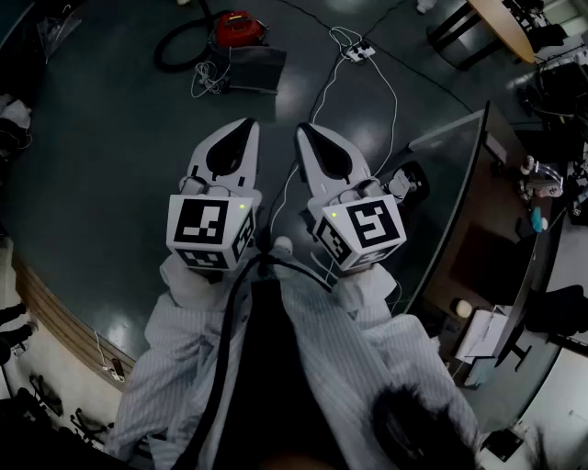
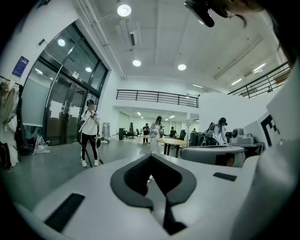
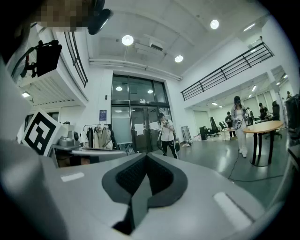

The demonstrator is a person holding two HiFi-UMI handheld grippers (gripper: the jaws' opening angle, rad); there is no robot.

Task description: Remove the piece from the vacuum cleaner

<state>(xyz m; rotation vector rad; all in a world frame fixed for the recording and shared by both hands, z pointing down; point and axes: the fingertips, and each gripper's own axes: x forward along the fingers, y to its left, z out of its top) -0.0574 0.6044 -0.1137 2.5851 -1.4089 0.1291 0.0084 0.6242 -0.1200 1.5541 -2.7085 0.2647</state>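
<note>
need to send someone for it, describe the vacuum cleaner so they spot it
Start at the dark floor, top of the head view. The vacuum cleaner sits there among white cables, beside a dark flat panel. It is the only red thing, with a black hose looping beside it.

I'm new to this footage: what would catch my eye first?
The left gripper and right gripper fill the middle of the head view, side by side, white, both shut and empty. Far ahead of them, at the top of that view, a red vacuum cleaner sits on the dark floor, out of their reach.
</note>
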